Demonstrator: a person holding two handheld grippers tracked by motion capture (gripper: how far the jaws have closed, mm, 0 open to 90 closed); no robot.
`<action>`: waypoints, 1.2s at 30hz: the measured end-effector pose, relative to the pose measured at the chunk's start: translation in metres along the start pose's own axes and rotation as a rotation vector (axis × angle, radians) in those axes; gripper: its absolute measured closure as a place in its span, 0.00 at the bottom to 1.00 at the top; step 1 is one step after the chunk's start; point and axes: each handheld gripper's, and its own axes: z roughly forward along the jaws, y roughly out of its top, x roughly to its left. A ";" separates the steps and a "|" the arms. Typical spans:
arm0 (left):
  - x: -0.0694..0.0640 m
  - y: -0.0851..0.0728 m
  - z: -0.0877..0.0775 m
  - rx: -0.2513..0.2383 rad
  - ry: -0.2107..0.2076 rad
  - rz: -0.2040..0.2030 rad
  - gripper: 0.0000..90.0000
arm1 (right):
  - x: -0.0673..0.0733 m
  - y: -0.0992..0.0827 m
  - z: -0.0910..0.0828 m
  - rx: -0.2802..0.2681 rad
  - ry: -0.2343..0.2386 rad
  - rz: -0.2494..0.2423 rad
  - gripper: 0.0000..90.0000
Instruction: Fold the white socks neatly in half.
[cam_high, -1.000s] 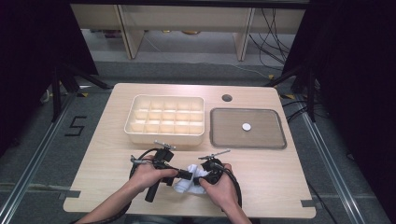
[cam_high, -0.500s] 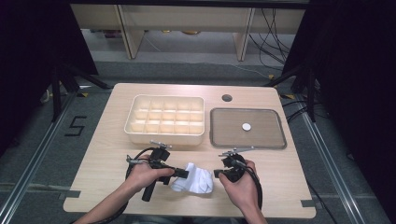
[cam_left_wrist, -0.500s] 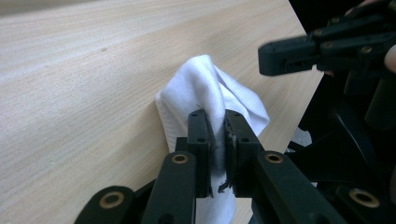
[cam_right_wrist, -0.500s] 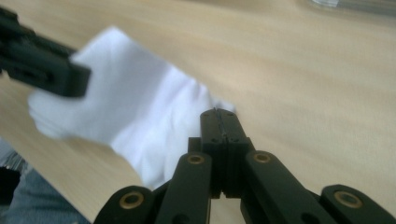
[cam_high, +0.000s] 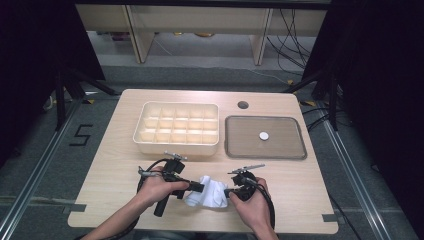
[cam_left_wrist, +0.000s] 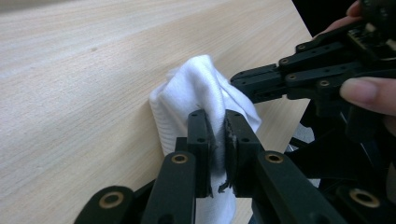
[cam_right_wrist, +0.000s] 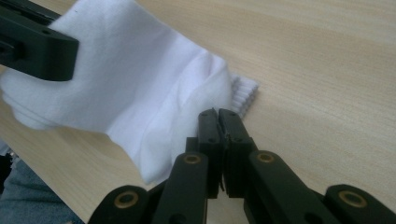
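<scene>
High view, from above the person's side: two hand-held grippers meet over one white sock (cam_high: 207, 192) lying near the front edge of the light wooden counter (cam_high: 110, 165). One left gripper (cam_high: 197, 187) comes in from the left with its jaws clamped on the sock's cloth — the left gripper view shows a fold of white fabric pinched between the two black pads. One right gripper (cam_high: 229, 192) comes in from the other side, touching the sock's right end; in the right gripper view its jaws stand pressed together at the edge of the sock beside the ribbed cuff, and whether any cloth is caught between them cannot be told. The sock is bunched between the two tools, resting on the counter. Farther back stand two containers side by side — one cream divided tray (cam_high: 176, 145) with fifteen compartments in three rows of five, and one flat grey tray (cam_high: 235, 150) holding a single small white disc (cam_high: 263, 135). One round dark hole (cam_high: 243, 105) is set in the counter behind them.
</scene>
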 end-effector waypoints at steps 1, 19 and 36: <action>0.000 0.000 0.000 0.004 0.001 -0.001 0.91 | -0.002 -0.001 0.002 -0.002 -0.003 -0.025 0.99; -0.003 0.002 0.003 0.005 -0.012 0.016 0.90 | 0.003 0.003 0.007 0.014 -0.022 -0.017 1.00; -0.009 0.006 0.001 -0.002 0.086 0.131 0.90 | 0.007 0.006 0.011 0.002 -0.020 -0.028 1.00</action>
